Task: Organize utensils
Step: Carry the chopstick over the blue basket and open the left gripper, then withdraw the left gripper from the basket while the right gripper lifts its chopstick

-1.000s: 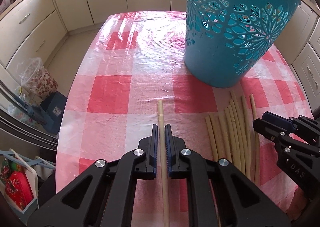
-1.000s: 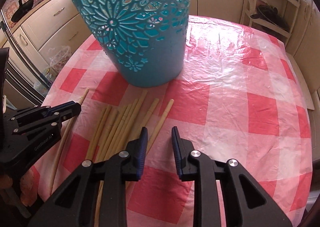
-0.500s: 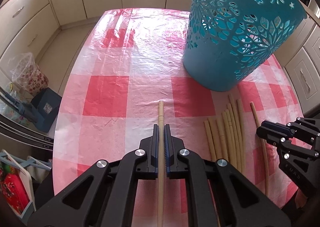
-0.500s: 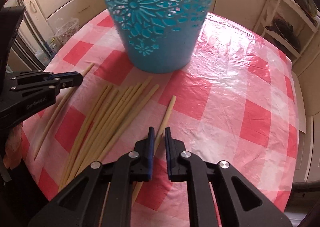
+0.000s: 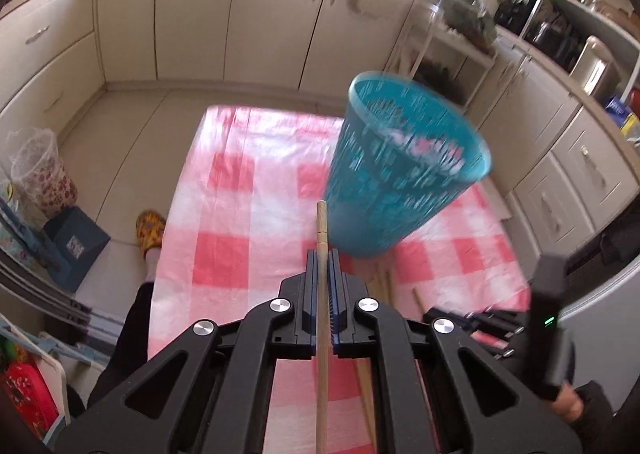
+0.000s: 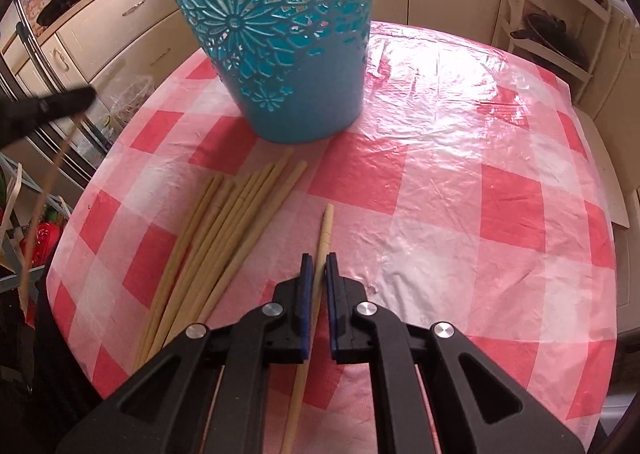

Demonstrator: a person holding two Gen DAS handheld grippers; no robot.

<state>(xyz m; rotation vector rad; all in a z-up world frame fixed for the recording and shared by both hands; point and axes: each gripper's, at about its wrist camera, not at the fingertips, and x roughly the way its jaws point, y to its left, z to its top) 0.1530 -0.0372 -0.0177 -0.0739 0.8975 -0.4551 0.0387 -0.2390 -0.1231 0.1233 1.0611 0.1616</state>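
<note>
Table (image 6: 460, 158) cover: red-and-white check, glossy, pink where glare hit it. Basket (image 6: 280, 54): teal-blue, walls pierced in flower and star cut-outs, lighter along the cut edges. Loose chopsticks (image 6: 216, 238): pale yellow-cream, plain. Chopstick (image 5: 321, 294) in the left gripper (image 5: 322, 254): tan wood, a shade darker. Chopstick (image 6: 325, 230) at the right gripper (image 6: 318, 258): pale cream. Both grippers black, fingers (image 6: 306, 282) faced in blue, silver round screws. Cabinets (image 5: 200, 14): cream. Slipper (image 5: 150, 228) on floor: yellow with red pattern.
</note>
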